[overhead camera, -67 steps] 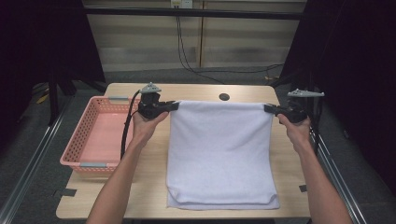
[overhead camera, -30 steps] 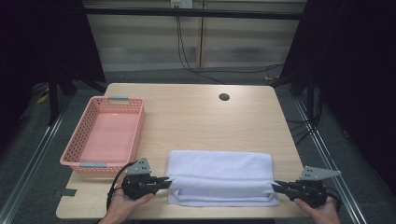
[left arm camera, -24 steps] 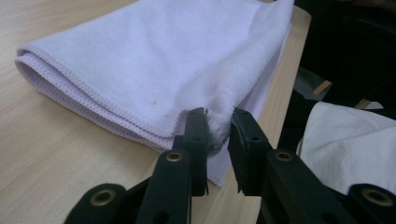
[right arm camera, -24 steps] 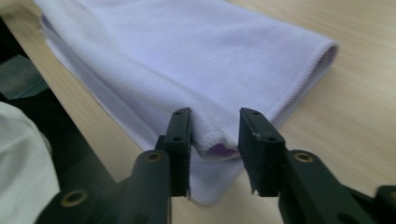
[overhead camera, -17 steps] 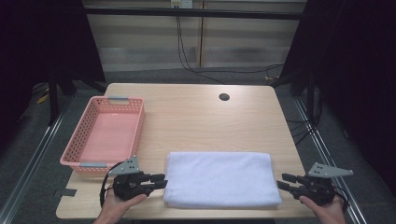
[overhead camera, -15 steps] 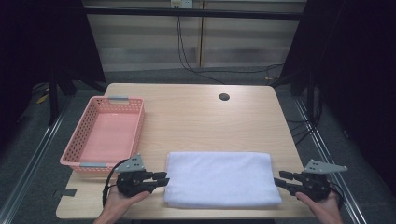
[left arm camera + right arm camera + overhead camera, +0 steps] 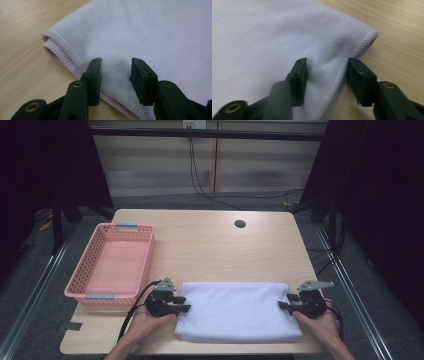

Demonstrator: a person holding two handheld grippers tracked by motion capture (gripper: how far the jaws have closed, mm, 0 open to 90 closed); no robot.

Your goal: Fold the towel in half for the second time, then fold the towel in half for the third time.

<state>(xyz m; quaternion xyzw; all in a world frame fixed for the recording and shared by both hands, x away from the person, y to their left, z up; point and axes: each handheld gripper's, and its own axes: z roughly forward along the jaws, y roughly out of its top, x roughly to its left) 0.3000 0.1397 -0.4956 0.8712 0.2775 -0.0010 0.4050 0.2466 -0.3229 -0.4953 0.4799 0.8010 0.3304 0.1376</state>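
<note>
A white towel (image 7: 235, 317), folded double, lies flat across the near part of the wooden table (image 7: 215, 255). My left gripper (image 7: 182, 304) sits low at the towel's left end, held by a hand. In the left gripper view its jaws have just been opening; the gripper (image 7: 116, 66) stands open over the stitched edge of the towel (image 7: 150, 32), pads apart from the cloth. My right gripper (image 7: 285, 301) is at the towel's right end. Its jaws have also just been opening, and the gripper (image 7: 327, 66) straddles the hem of the towel (image 7: 262, 37) without pressing on it.
A pink mesh basket (image 7: 85, 265) stands on the left side of the table, close to my left gripper. A round cable hole (image 7: 240, 224) sits in the far part of the tabletop. Dark floor and rails surround the table.
The towel, earlier spread out and held at its far corners, now lies folded near the front. Both grippers let go, drew outward, then moved in to the towel's ends with jaws apart.
</note>
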